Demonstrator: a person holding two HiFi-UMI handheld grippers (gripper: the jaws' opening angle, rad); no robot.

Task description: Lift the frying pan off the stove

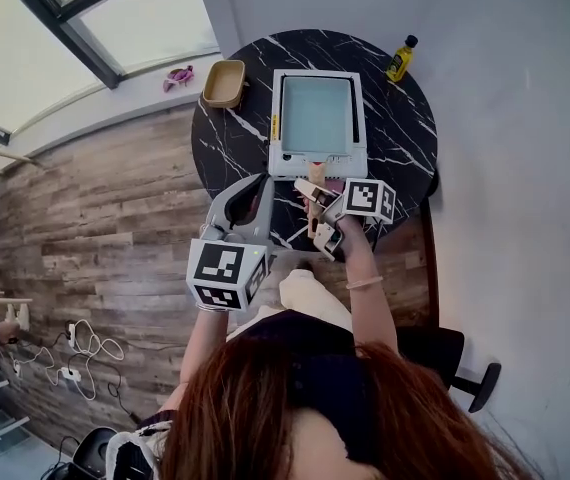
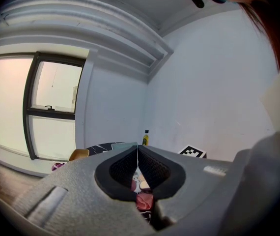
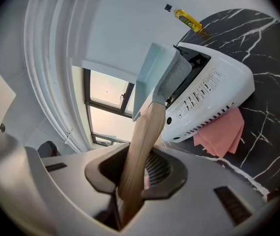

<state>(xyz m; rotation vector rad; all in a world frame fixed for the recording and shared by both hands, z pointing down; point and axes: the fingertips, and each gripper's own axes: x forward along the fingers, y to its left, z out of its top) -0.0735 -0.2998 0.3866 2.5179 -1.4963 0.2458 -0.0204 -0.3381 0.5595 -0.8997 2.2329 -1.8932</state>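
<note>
Right tongs (image 3: 137, 170) grip the square, pale-blue frying pan (image 3: 151, 77) by its wooden handle (image 3: 142, 134).

Frying pan (image 1: 315, 114): square, shallow, pale blue-green, over the stove top, out ahead of the right fingers (image 3: 165, 175).
Handle (image 3: 139, 146): straight light wood, clamped between those fingers.
Stove (image 1: 317, 161): white, flat, control panel facing the fingers, on the black marbled surface (image 1: 405, 138).
</note>
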